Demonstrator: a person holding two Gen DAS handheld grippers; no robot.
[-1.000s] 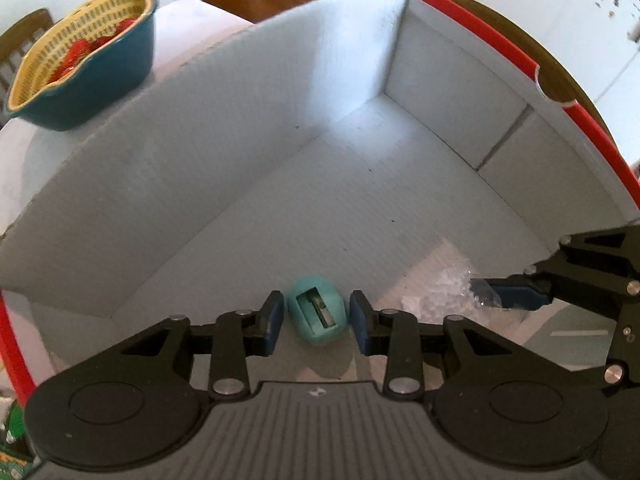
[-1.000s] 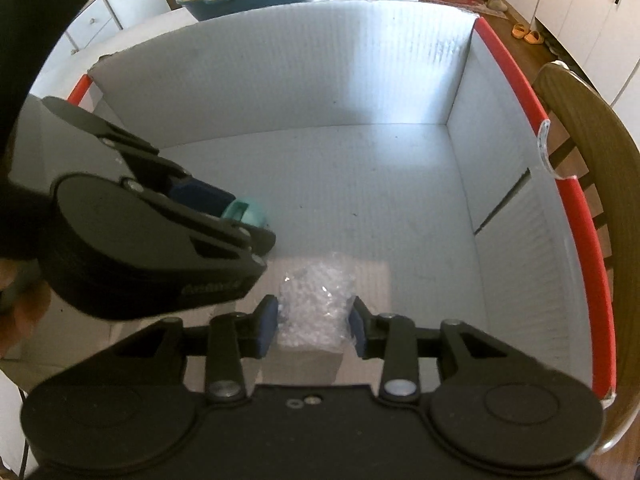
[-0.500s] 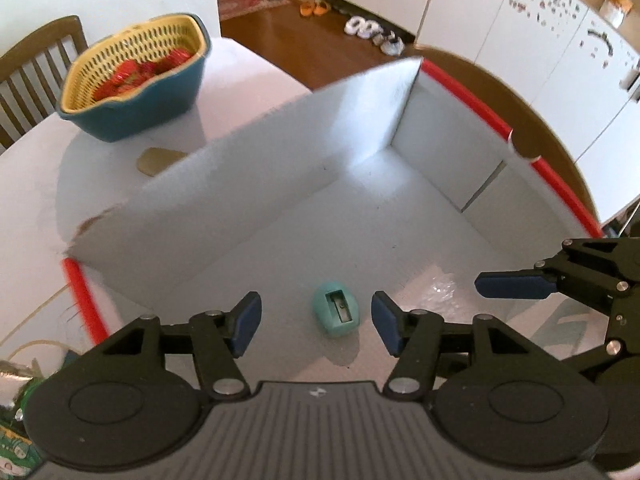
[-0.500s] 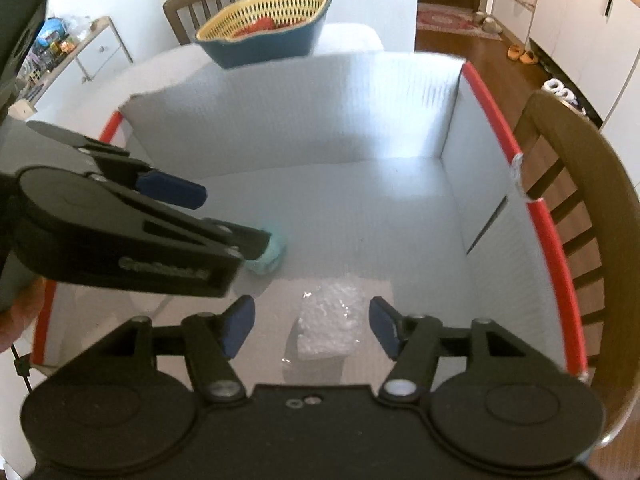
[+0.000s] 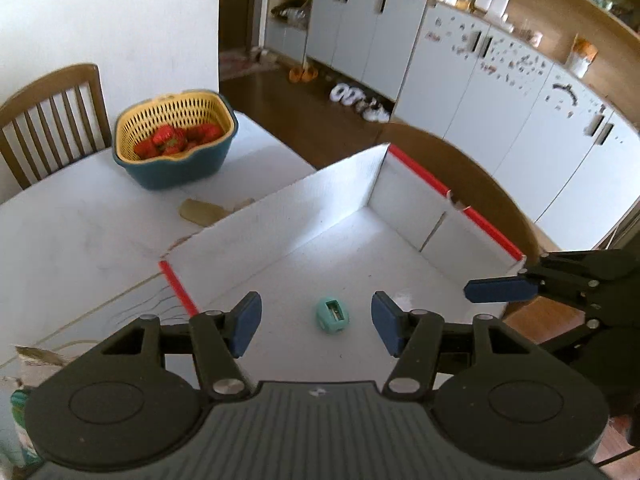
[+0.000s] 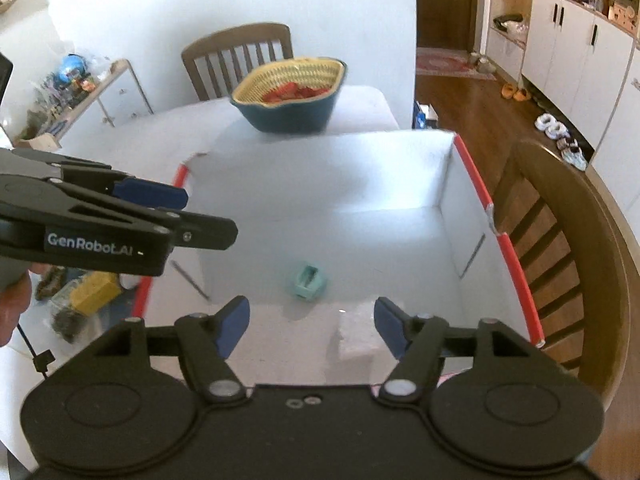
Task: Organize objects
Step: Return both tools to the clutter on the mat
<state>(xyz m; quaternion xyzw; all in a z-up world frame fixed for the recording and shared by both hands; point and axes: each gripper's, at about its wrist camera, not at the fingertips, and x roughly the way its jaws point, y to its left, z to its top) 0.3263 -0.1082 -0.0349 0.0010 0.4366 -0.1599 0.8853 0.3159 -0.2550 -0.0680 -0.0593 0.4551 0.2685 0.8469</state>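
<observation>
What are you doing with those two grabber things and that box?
A person is tidying small things into the white box. The left gripper and the right gripper have just been opening, and both are empty now. The teal pencil sharpener and a small clear plastic bag lie on the box floor.

Clear bag (image 6: 357,336) blurred, partly hidden behind right gripper (image 6: 312,326)

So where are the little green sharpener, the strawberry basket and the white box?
green sharpener (image 5: 333,315), left wrist view, its top face.
strawberry basket (image 5: 176,168), left wrist view, its blue outer wall.
white box (image 5: 304,200), left wrist view, its far wall.
</observation>
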